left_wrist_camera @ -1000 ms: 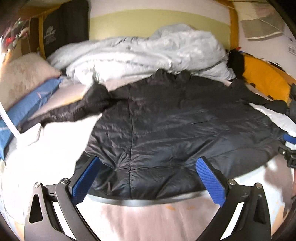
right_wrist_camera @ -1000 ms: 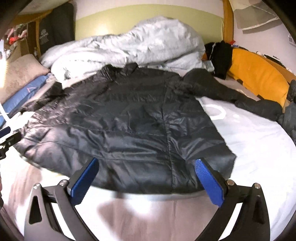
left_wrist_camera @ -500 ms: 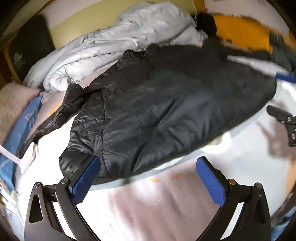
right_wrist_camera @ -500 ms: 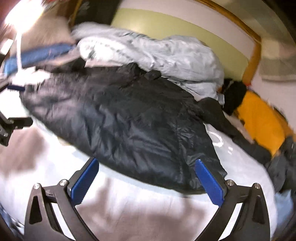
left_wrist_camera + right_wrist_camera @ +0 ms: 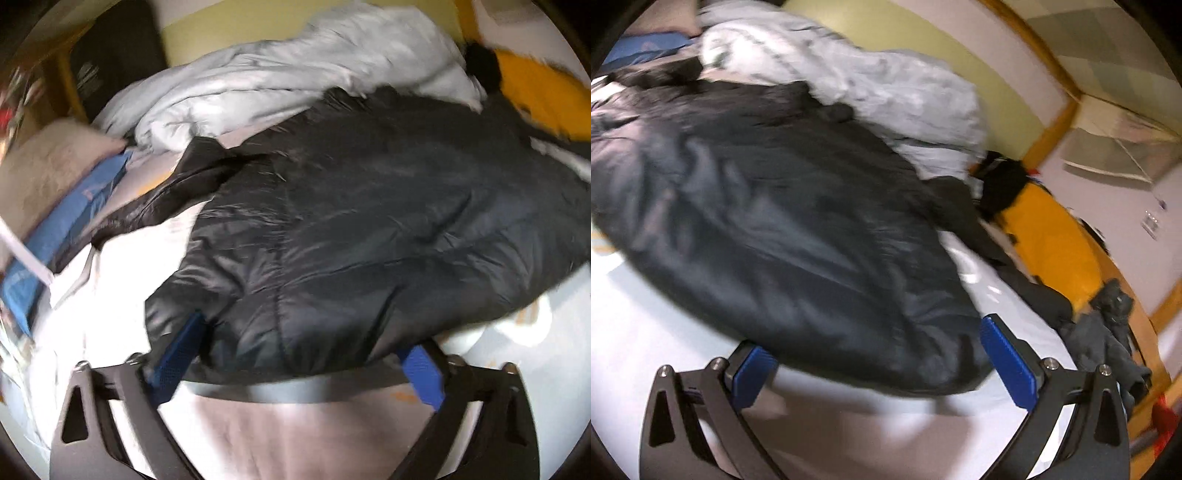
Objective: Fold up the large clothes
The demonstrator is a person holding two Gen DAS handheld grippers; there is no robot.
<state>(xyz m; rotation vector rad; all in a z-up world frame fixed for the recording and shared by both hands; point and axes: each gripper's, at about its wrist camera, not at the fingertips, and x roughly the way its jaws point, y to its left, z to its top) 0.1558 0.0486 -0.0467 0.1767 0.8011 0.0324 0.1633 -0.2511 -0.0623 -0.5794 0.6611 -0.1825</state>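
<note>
- Your black puffer jacket lies spread flat on the white bed, with the rumpled grey duvet behind its collar.
- Your left hand-held gripper is closing, the jacket's hem bunched between its blue pads.
- Your right hand-held gripper is spread wide at the jacket's other hem corner, not pinching yet.

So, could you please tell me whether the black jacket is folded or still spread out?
Spread: the black jacket lies flat on the bed, one sleeve stretched sideways.

text: none legible | black bag | pale print, too blurred to read
</note>
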